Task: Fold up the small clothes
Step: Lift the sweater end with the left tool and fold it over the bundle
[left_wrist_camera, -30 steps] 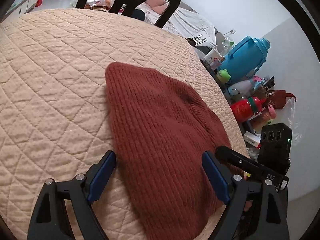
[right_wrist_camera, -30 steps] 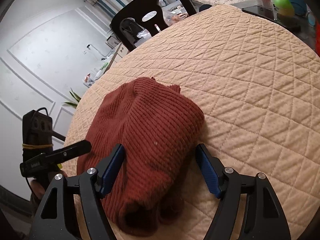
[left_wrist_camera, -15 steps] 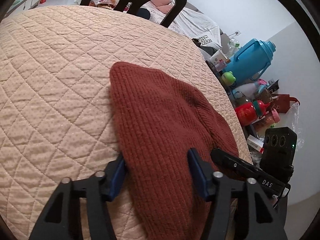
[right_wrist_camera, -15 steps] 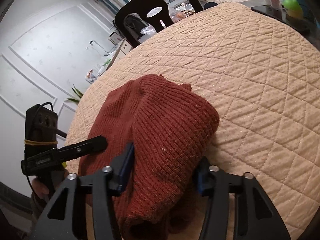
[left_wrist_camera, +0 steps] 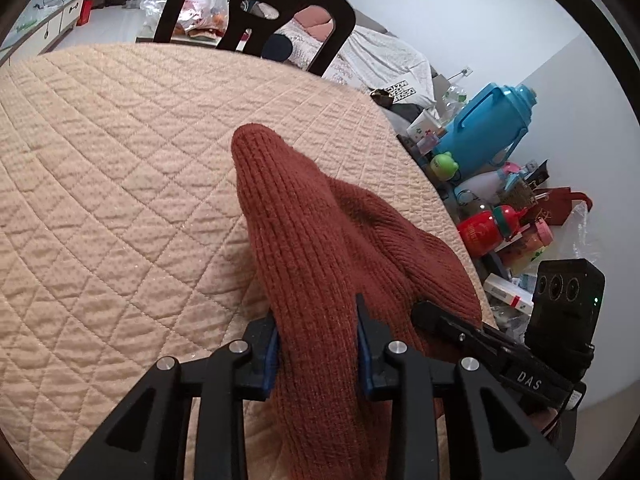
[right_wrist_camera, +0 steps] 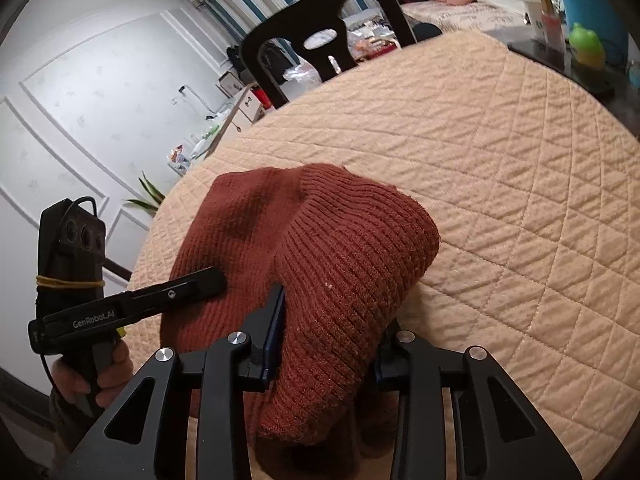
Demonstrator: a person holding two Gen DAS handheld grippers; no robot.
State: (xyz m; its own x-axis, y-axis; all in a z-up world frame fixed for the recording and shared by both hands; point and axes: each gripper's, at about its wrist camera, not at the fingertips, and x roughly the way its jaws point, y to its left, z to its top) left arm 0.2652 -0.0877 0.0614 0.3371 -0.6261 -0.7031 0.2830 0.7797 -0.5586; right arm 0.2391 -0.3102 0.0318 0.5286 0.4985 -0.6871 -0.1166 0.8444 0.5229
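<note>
A rust-brown knitted hat (left_wrist_camera: pixel 304 220) lies on a beige quilted table cover (left_wrist_camera: pixel 120 160). My left gripper (left_wrist_camera: pixel 318 340) is closing, and its blue pads pinch a raised ridge of the hat's near edge. In the right wrist view the same hat (right_wrist_camera: pixel 352 248) bulges up between the fingers of my right gripper (right_wrist_camera: pixel 330 340), which is closing too; its left pad presses the knit and its right pad is hidden by fabric. The grippers hold opposite ends of the near edge, and each shows in the other's view: the right gripper (left_wrist_camera: pixel 460 328), the left gripper (right_wrist_camera: pixel 176 292).
A black chair (left_wrist_camera: pixel 256 12) stands at the table's far side. Off the right edge stand a blue jug (left_wrist_camera: pixel 488 128), a red bottle (left_wrist_camera: pixel 480 232) and several small items. The quilted cover (right_wrist_camera: pixel 520 160) stretches beyond the hat.
Both grippers' jaws have narrowed from wide open onto the hat. The knit between them is now bunched into a ridge, and both hands have risen a little.
</note>
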